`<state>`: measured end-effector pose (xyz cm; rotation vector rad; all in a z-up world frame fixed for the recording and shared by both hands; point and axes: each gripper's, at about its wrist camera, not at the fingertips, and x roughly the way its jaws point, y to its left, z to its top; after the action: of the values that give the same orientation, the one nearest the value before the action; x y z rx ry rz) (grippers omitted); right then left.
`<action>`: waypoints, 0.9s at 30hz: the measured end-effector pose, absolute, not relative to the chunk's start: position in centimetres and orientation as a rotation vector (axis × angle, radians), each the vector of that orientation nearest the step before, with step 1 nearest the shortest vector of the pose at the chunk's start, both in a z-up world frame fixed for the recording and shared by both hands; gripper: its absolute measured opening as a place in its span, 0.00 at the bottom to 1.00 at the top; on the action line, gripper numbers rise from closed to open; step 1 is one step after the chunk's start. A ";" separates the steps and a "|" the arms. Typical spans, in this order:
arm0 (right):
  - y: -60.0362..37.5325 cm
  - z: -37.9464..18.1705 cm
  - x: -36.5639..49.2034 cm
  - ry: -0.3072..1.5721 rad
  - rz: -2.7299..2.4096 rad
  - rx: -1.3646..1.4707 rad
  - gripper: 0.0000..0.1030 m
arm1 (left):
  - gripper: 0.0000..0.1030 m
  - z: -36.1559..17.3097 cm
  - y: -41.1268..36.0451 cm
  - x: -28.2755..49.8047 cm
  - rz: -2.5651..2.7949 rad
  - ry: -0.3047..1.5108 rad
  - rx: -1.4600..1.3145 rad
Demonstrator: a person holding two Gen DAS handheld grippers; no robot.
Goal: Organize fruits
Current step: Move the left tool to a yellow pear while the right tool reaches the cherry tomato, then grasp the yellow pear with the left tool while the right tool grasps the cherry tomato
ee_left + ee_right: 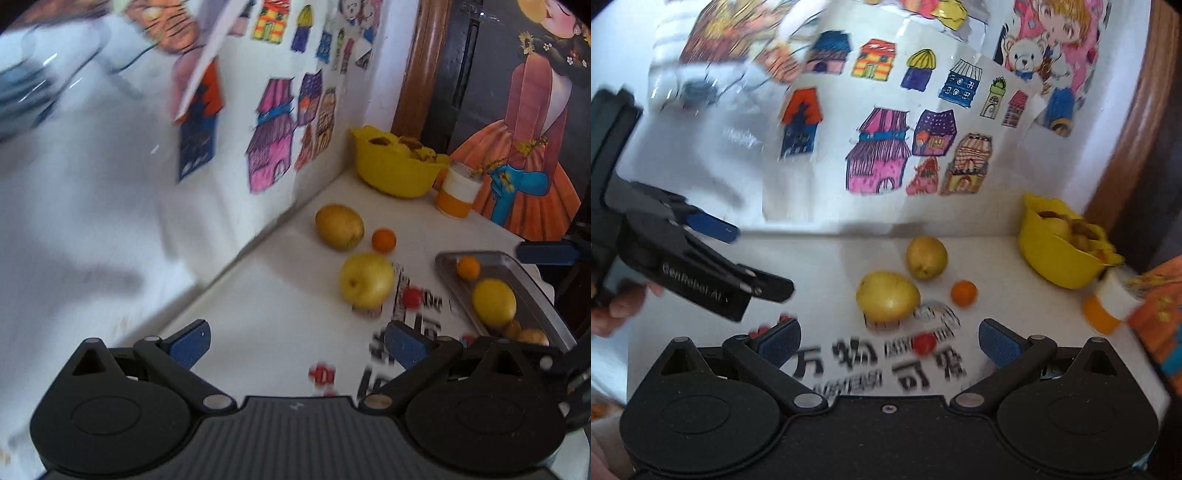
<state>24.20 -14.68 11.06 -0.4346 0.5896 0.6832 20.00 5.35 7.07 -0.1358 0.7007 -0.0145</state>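
Note:
In the left wrist view my left gripper [299, 345] is open and holds nothing, low over the white table. Ahead of it lie a yellow apple-like fruit [365, 280], a brownish-yellow pear [339, 227] and a small orange [384, 240]. On the right, a metal tray [521, 271] carries a lemon [494, 301], another small orange [468, 267] and small brown pieces. My right gripper [889, 343] is also open and empty, facing the yellow fruit [888, 295], the pear [927, 256] and the orange [964, 292]. The left gripper [757, 260] shows at the left, held by a hand.
A yellow bowl [399, 173] with fruit in it stands in the far corner, with an orange-and-white cup [456, 192] beside it. The wall [886, 155] behind the table carries house drawings. The tablecloth [849, 358] bears printed black characters and red spots. A painted panel [524, 147] stands at the right.

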 end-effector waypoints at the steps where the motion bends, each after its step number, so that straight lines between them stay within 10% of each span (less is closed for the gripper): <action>1: -14.9 11.0 25.2 0.597 0.712 -0.440 0.99 | 0.99 7.1 5.1 20.7 -0.021 0.695 -0.117; 12: -14.7 6.8 30.8 0.677 0.866 -0.625 0.92 | 0.99 4.5 2.1 26.3 -0.153 0.696 -0.010; 27: -15.0 3.7 35.1 0.838 0.889 -0.485 0.50 | 0.93 3.2 1.0 29.8 -0.196 0.742 -0.021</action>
<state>35.11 -15.04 3.69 -0.4853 0.8381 0.8889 29.76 1.05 3.21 -0.0212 0.7424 -0.1960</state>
